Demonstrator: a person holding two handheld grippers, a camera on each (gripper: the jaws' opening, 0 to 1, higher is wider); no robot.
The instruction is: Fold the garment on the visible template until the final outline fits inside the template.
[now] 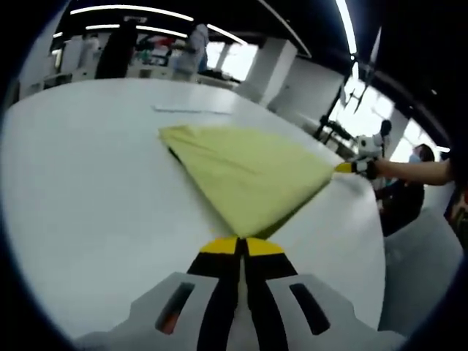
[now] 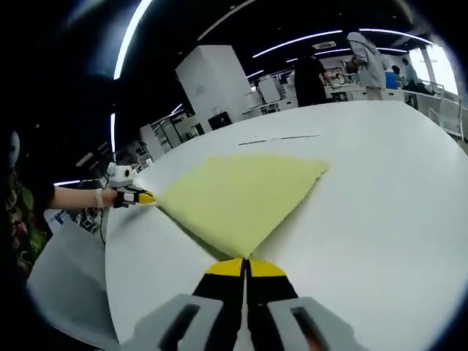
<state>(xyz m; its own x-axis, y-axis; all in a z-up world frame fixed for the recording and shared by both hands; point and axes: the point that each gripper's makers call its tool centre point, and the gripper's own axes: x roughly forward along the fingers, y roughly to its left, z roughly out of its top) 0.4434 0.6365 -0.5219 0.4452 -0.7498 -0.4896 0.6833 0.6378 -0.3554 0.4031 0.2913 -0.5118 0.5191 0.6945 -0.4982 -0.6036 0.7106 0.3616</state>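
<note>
With both yellow-tipped grippers, left (image 1: 242, 247) and right (image 2: 246, 268), clamped on the yellow-green cloth garment (image 1: 245, 174), I would keep it taut while folding.

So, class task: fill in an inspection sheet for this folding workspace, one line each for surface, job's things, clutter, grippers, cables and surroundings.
Surface: white table, smooth, with a faint thin line marked beyond the cloth.
Job's things: yellow-green fabric garment, folded, lying flat.
Clutter: nothing seen.
Grippers: left gripper shut on one garment corner; right gripper shut on another corner; each also shows at the far corner in the other's view.
Cables: nothing seen.
Surroundings: people standing by benches, white pillar, ceiling strip lights.
</note>
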